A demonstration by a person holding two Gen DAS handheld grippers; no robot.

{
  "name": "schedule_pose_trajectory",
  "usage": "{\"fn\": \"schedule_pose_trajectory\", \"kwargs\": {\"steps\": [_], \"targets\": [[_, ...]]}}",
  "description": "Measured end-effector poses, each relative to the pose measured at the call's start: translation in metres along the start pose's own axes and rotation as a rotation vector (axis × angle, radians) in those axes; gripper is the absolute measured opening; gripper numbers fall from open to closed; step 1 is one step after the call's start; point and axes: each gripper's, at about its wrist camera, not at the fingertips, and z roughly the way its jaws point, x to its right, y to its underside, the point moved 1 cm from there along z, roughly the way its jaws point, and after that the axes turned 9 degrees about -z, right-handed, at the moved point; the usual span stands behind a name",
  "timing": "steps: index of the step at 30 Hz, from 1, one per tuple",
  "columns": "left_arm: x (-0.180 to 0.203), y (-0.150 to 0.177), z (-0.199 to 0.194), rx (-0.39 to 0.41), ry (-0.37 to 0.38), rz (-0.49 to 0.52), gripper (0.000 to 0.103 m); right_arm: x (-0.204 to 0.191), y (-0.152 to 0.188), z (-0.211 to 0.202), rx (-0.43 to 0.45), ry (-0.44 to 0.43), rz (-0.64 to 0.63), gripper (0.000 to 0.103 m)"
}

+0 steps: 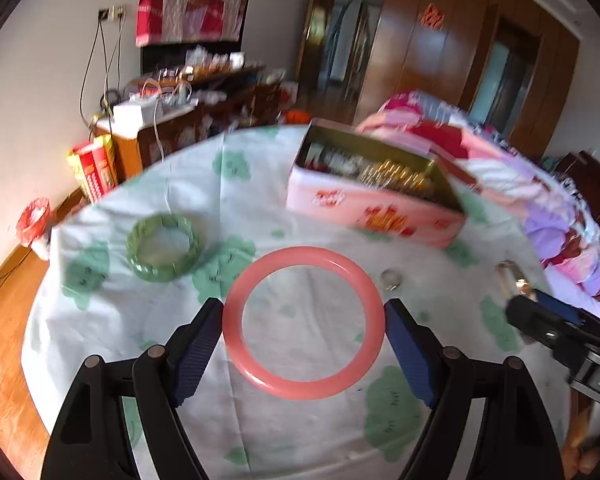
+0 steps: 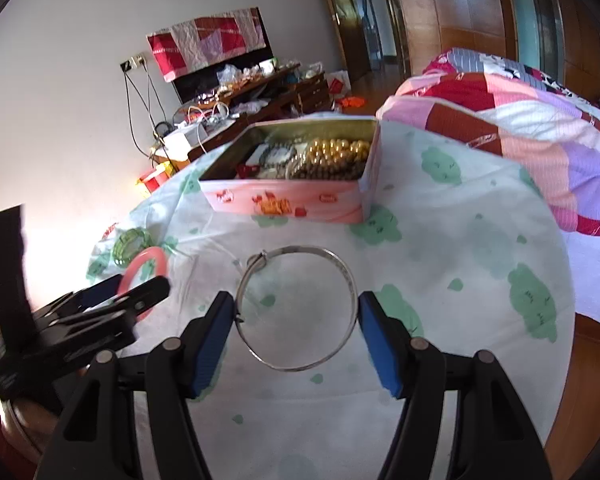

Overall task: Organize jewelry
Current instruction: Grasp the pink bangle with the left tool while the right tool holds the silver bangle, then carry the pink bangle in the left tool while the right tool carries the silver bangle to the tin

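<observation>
No text is legible. Red-orange characters on the pink tin (image 2: 288, 200), the far wardrobe door's red emblem (image 1: 431, 16) and the red-yellow packages (image 1: 94, 168) are too blurred to read.

Both wrist views look forward, low and near over the worktop (image 1: 260, 184) (left one further left), sharing the far tin (image 2: 292, 204).
</observation>
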Motion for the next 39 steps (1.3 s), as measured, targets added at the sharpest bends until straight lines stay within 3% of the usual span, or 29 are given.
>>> {"fn": "schedule_pose_trajectory", "kwargs": {"steps": [9, 16, 26, 39], "targets": [[0.014, -0.026, -0.028, 0.131, 0.079, -0.006, 0.081, -0.004, -0.023, -0.018, 0.097, -0.012, -0.031, 0.067], [0.023, -0.046, -0.013, 0.147, 0.091, 0.023, 0.081, 0.004, -0.051, -0.008, 0.13, 0.01, -0.045, 0.067], [0.039, -0.082, 0.04, 0.13, 0.093, 0.039, 0.081, 0.026, -0.092, 0.031, 0.155, 0.045, -0.042, 0.067], [0.044, -0.115, 0.118, 0.068, 0.011, 0.075, 0.081, 0.057, -0.124, 0.108, 0.097, 0.095, -0.023, 0.067]]}}
